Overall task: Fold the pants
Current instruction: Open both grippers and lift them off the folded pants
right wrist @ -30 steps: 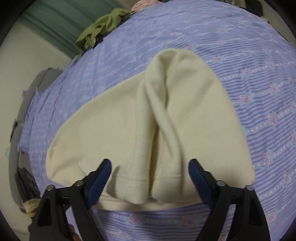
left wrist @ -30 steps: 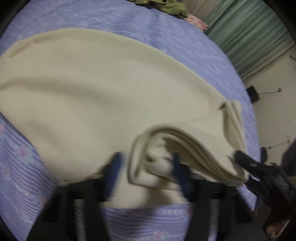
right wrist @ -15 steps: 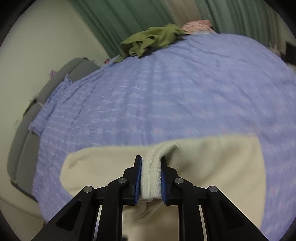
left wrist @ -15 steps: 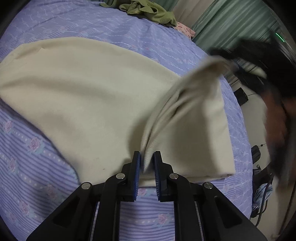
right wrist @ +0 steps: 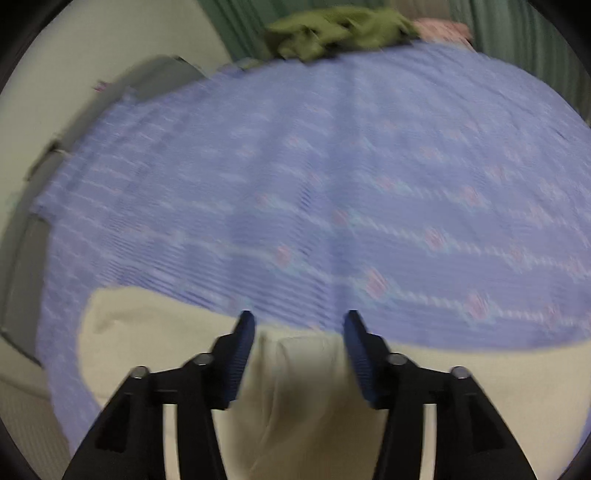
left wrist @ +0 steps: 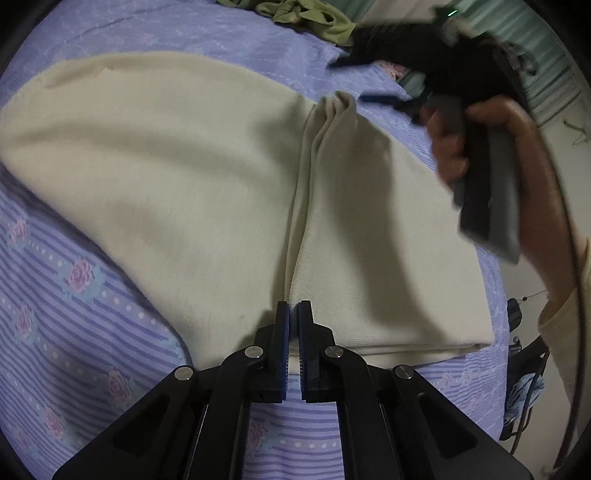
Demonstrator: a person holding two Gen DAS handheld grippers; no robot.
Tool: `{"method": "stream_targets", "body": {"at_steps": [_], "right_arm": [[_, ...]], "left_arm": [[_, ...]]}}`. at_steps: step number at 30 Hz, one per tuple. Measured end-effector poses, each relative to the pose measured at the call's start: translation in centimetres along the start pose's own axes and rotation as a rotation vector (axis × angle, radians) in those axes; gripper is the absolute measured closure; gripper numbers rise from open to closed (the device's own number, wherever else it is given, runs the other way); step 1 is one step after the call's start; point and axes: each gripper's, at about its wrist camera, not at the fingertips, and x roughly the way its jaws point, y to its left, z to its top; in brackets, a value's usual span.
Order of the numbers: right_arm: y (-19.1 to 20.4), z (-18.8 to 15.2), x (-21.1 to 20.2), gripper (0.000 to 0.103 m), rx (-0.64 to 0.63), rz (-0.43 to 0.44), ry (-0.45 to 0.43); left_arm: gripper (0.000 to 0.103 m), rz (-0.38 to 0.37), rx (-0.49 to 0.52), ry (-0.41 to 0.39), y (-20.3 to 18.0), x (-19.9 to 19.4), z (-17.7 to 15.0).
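2 left fingers (left wrist: 294,314) pinch ribbed cream pants (left wrist: 207,177); right gripper (right wrist: 299,325) fingers spread.

A home bedroom: floral striped bedsheet (left wrist: 74,332), green curtains (right wrist: 517,33), heaped clothes (right wrist: 332,33).

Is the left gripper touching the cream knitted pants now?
Touching. In the left wrist view the left gripper has its fingers shut on a raised ridge of the cream knitted pants.

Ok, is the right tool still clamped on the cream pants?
No, the right tool stands open, its blue pads spread apart above the cream knit pants, gripping no fabric.
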Motion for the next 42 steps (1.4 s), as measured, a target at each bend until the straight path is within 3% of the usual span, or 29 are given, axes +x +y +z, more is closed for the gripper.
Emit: {"method": "stream_targets", "body": {"at_steps": [4,8,10,13,15,19,24,29,34,42], "right_arm": [[1.8,0.5,-3.3,0.045,-0.062,-0.026,-0.080],[2.9,-2.2,-7.5,0.041,-0.177,-0.212,-0.139],[2.3,-3.6,-9.3,0.039,-0.164,-0.237,-0.149],[0.6,-6.7,-12.6,0.039,-0.107,-0.210,-0.136],[-0.1,-9.0,-14.6,0.039,-0.085,-0.206,-0.129],[-0.4,-13.4,-19.3,0.039,-0.050,-0.201,-0.115],[1.4,-17.9,-25.9,0.039,-0.084,-0.191,-0.110],[4.0,-21.3,-33.1,0.027,-0.139,-0.139,-0.167],[6.4,-23.4,-37.3,0.019,-0.222,-0.122,-0.206],[10.3,-24.6,-38.8,0.017,-0.246,-0.134,-0.227]], "left_arm": [[0.097,0.015,0.010,0.009,-0.4,-0.2,-0.2],[0.096,0.099,0.040,0.025,-0.9,-1.4,-0.4],[0.089,0.154,0.046,0.007,-0.8,-2.9,-0.6],[0.068,0.191,0.025,-0.049,-0.5,-6.6,-1.2],[0.065,0.196,0.008,-0.085,-0.9,-9.1,-1.7],[0.048,0.229,0.032,-0.149,-2.9,-14.7,-3.3],[0.034,0.275,0.088,-0.226,-6.0,-22.0,-6.5],[0.024,0.293,0.057,-0.281,-7.9,-27.0,-9.2],[0.015,0.308,0.036,-0.347,-8.3,-31.2,-11.1],[0.010,0.306,0.010,-0.378,-4.2,-34.1,-10.0]]}}
